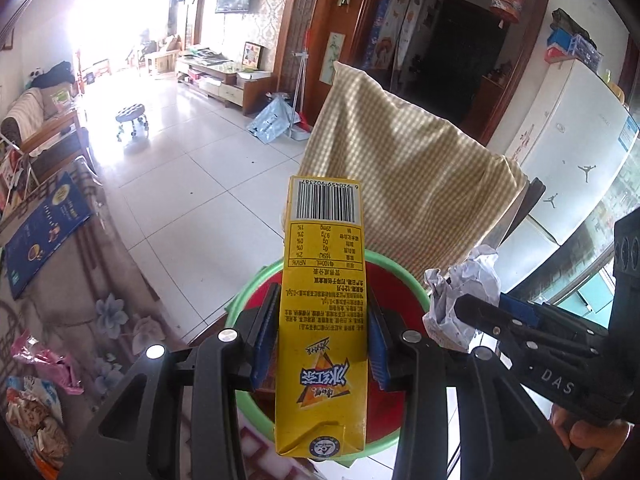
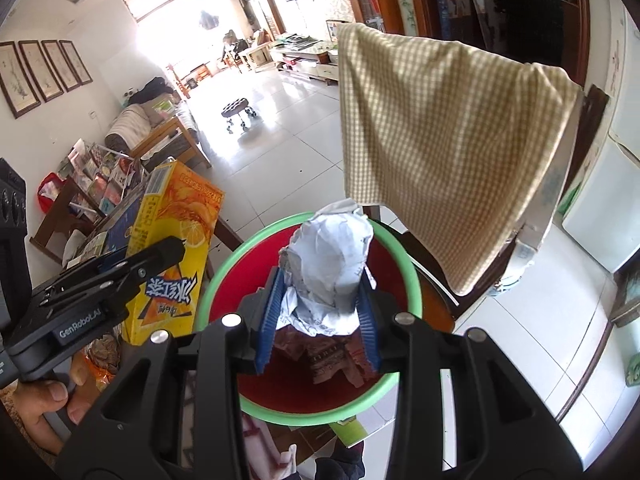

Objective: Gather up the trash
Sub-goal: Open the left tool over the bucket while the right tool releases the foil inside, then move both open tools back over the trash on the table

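Two claws, each loaded with trash, poised over a red bin with a green rim.

Left claw (image 1: pixel 322 332): blue pads pressed on both sides of a yellow drink carton (image 1: pixel 322 320), barcode end pointing away, carton held above the bin (image 1: pixel 244 292). Right claw (image 2: pixel 318 312): closed on a crumpled wad of white paper (image 2: pixel 332 264), likewise above the bin's red interior; some brownish wrappers (image 2: pixel 336 360) already lie inside. Bin stands on the tiled floor (image 1: pixel 180 168) just beside a worktop (image 1: pixel 120 280) with a floral cloth, which carries a blue box (image 1: pixel 44 232) and snack packets (image 1: pixel 36 408). Behind the bin: a chair draped with a yellow checked cloth (image 2: pixel 444 144). A hand (image 2: pixel 44 412) grips the left claw's handle.
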